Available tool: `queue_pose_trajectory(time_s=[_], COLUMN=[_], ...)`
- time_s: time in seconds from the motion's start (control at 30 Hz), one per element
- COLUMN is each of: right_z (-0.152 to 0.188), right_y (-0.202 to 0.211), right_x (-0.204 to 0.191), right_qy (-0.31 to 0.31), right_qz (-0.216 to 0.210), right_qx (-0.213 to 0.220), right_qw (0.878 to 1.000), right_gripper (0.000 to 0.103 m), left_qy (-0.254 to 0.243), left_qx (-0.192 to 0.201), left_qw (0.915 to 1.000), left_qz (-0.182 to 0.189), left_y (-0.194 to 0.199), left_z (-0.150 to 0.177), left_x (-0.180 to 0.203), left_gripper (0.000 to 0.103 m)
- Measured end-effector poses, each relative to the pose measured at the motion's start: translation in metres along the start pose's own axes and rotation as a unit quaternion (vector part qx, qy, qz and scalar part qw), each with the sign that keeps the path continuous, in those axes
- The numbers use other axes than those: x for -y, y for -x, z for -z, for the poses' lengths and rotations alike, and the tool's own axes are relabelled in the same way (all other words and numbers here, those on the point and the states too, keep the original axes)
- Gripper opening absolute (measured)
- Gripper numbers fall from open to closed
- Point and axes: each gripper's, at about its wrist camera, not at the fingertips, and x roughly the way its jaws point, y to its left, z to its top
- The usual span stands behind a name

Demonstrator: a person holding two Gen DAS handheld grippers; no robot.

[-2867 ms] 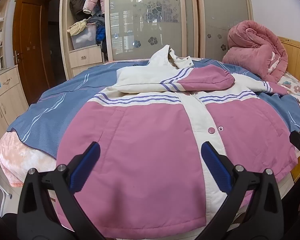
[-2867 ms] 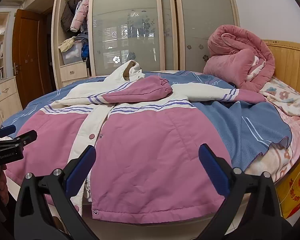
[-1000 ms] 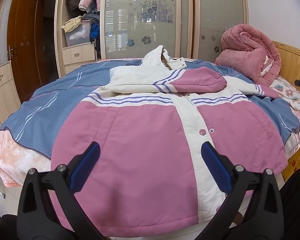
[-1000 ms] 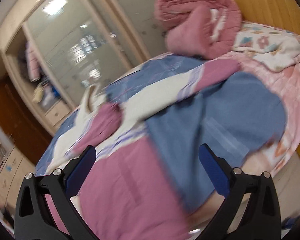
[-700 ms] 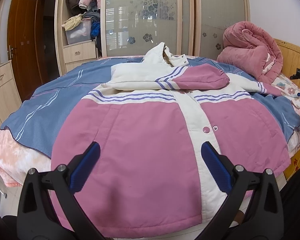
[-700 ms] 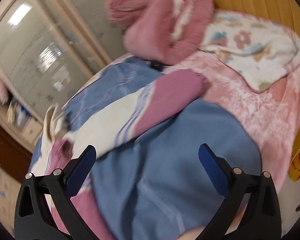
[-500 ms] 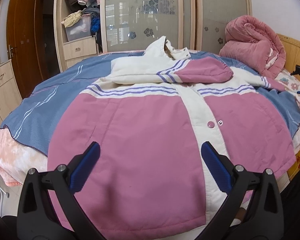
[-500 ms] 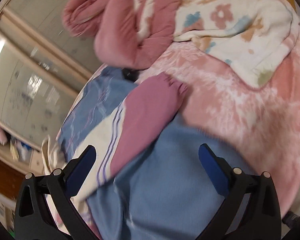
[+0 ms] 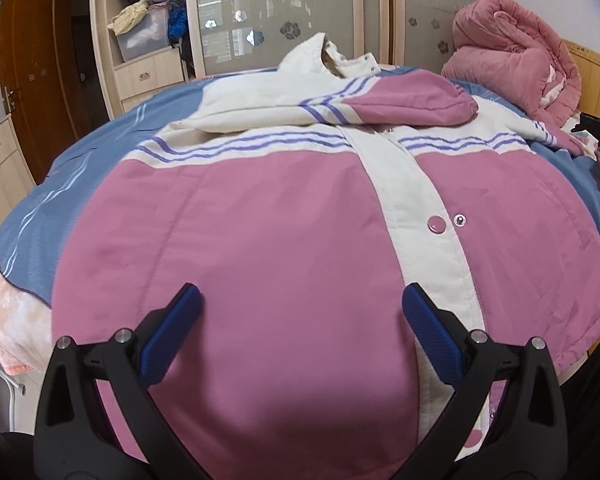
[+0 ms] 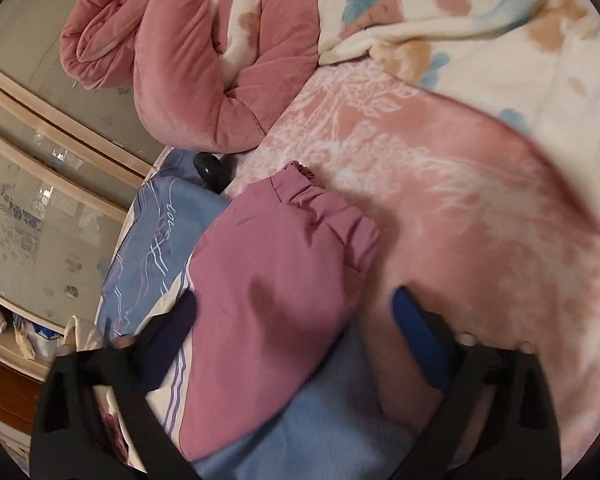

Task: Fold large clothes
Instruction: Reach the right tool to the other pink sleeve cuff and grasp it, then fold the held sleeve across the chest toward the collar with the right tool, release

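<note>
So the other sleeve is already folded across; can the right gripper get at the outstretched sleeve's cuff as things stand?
Probably yes. The right gripper is open and poised over the pink sleeve, whose cuff lies flat on the pink blanket just ahead with nothing covering it.

The jacket [image 9: 284, 216] is pink with a white upper section, purple stripes and a white snap placket. It lies flat, front up and closed, on the bed [image 9: 52, 184], with the hood [image 9: 320, 56] at the far end. One sleeve [image 9: 340, 104] is folded across the chest. The other sleeve [image 10: 276, 280] extends sideways, its pink gathered cuff [image 10: 332, 216] resting on the bed.
</note>
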Motion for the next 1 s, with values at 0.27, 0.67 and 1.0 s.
queue_pose_trajectory(time_s=[0.27,0.67,1.0], right_z=[-0.006,0.077,0.288], right_y=[0.001,0.106,0.105], right_x=[-0.011,-0.209,-0.329], right_qy=[0.026,0.337,0.55], right_qz=[0.008,0.019,-0.087], right_qx=[0.057,0.22,0.165], right_qw=[0.998,0.915,0.814], right_gripper=[0.02,0.017,0.017], left_qy=[-0.013,0.0,0.015], left_qx=[-0.005,0.024,0.054], left_qw=[0.9999,0.9996,0.9984], left_qz=[0.005,0.014,0.011], left_y=[-0.009,0.013,0.034], left_z=[-0.003,-0.006,-0.012], left_x=[0.01,-0.006,-0.024], left_gripper=[0.101,0.101,0.101])
